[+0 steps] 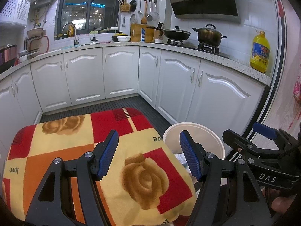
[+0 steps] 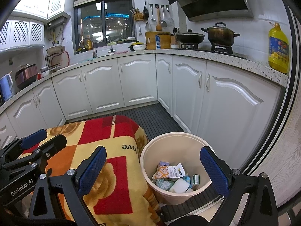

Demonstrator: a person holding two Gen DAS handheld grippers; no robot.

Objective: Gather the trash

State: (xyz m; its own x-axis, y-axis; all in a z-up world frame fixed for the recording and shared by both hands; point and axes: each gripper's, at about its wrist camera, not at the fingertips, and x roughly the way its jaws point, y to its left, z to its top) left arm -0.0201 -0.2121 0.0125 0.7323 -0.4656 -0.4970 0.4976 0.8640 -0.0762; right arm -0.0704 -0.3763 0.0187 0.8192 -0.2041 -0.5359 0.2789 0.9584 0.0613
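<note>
Your left tongs (image 1: 148,154) and right tongs (image 2: 153,166) hang spread, empty — wrappers (image 2: 172,171) and cartons already fill the cream bin (image 2: 150,169); the blanket-covered table (image 2: 105,146) shows no trash left.

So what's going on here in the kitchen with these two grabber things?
A person is collecting trash with a handheld tool in each hand. Both are open and holding nothing: the left tool hovers over a table draped in a rose-patterned cloth, and the right tool is above a cream bin on the floor beside it. The bin already holds wrappers, a white block and a small green box. No trash shows on the cloth.
</note>
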